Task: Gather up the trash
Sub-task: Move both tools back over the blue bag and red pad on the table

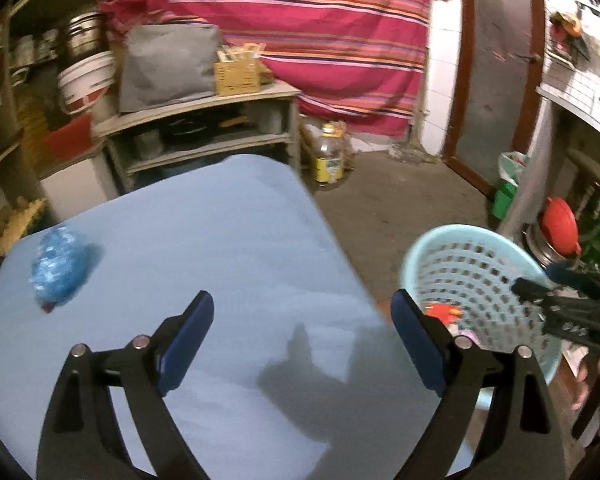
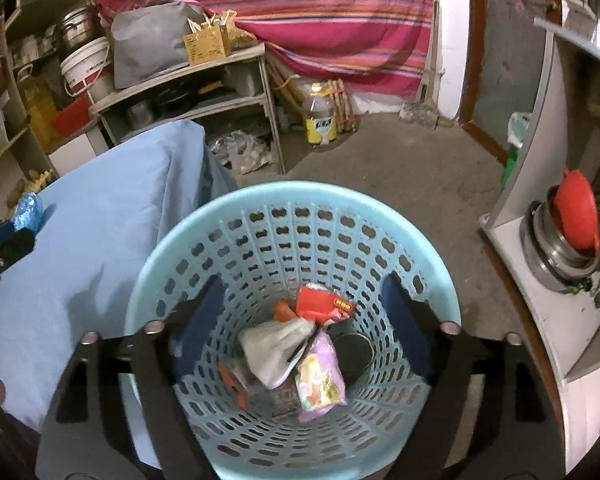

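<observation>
— Claw on my right (image 2: 300, 312) hangs spread wide over the mouth of the basket (image 2: 440, 280), nothing between its blue pads; I keep it there because that is where trash gets dropped, straight down past the rim.

— And your left claw (image 1: 302, 322)?

— Also spread and empty, held low over the near part of the surface (image 1: 220, 240), pointing across the blue cloth. I judge it is lined up to go for what is left on top.

— Go through things from big to small.

— Biggest is the surface itself, draped in pale blue cloth. Next is the light blue perforated basket, standing on the floor just off the surface's right edge, close enough for a short carry. Inside it lies a heap of wrappers (image 2: 296, 352): a grey pouch, a red packet behind it, a pink printed packet in front.

— And the piece not yet collected?

— A crumpled blue wrapper (image 1: 60, 266), near the far left edge of the surface, well apart from my left claw. It looks shiny, speckled with white, bunched into a loose lump, blurred in my view. I would guess it is light and crushes easily.
</observation>
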Motion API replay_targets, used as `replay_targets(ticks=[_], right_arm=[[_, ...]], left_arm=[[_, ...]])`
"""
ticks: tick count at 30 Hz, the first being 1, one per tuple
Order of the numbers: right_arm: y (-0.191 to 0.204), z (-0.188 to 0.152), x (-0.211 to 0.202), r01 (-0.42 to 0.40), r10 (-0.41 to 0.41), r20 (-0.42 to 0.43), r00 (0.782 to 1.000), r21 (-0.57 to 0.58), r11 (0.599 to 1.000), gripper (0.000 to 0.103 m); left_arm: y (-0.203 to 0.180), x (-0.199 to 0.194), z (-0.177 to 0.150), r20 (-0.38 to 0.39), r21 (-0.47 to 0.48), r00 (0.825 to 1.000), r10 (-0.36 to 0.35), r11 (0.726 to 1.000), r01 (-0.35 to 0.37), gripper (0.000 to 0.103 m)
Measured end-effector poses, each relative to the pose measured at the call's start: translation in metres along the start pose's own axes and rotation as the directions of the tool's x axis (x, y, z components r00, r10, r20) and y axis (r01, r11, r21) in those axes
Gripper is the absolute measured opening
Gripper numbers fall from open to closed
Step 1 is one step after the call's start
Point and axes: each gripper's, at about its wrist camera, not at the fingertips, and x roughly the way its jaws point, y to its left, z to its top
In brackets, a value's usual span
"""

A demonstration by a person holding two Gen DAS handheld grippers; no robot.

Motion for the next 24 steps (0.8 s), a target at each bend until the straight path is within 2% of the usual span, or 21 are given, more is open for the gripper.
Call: replay_targets(ticks=[3,9,12,16,22,24], right_arm=[[0.026,0.006,-0.008,-0.011,0.012,0.045,0.999,-0.011,1.0,0.098],[0.102,0.021,0.002,-0.066,0.071,0.079,0.994,-0.063,0.996,0.098],[0.146,0.025,0.015,-0.081,0.089,0.082,0.993,-0.099,0.992,0.099],[0.205,0.029,0.033,-0.123,0.136,0.082,0.987,-0.142,0.982,0.099],[0.291,0.039,0.061,-0.175,0.192,0.071,0.979,-0.2,0.964,0.099],[0.317,0.039,0.067,-0.193,0.211,0.065,0.975,-0.214,0.958,0.099]], left_arm=[[0.04,-0.006,-0.007,0.008,-0.024,0.999,0.046,0.999,-0.045,0.088],[0.135,-0.014,-0.026,0.008,-0.062,0.987,0.162,0.985,-0.161,0.089],[0.192,-0.017,-0.035,0.011,-0.102,0.973,0.232,0.968,-0.229,0.095],[0.259,-0.021,-0.045,0.013,-0.171,0.95,0.311,0.937,-0.305,0.095],[0.334,-0.027,-0.055,-0.018,-0.228,0.927,0.374,0.901,-0.368,0.095],[0.348,-0.027,-0.053,-0.027,-0.227,0.931,0.365,0.905,-0.361,0.096]])
